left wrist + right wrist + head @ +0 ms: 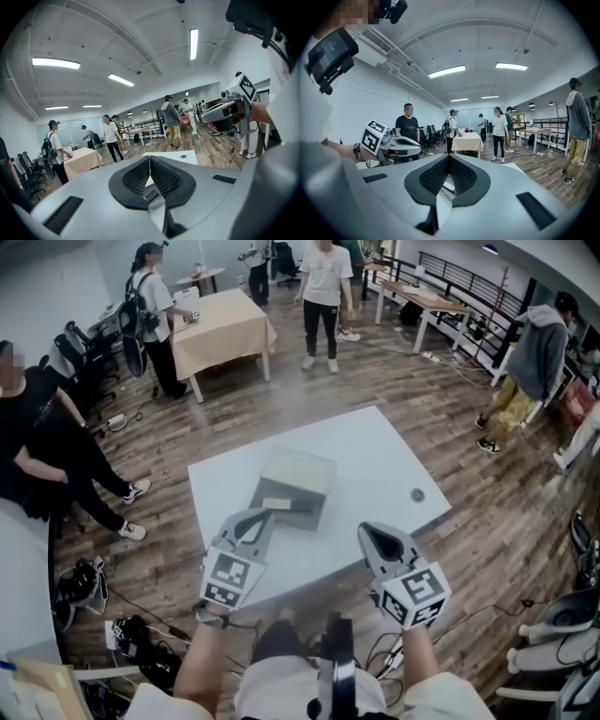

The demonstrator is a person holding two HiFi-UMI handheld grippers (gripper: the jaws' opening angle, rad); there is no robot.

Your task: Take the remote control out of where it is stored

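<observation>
Just left of the grey box [298, 479]: left gripper [261, 515], jaws clenched tip to tip on nothing, nose at the box's near-left corner; touching or not, cannot tell. Box on the white table [375, 456], no view into it, remote control not to be seen. Right of the box and nearer: right gripper [375, 532], likewise clenched and empty, apart from it. Farther right, small dark round thing [417, 494] on the table.
</observation>
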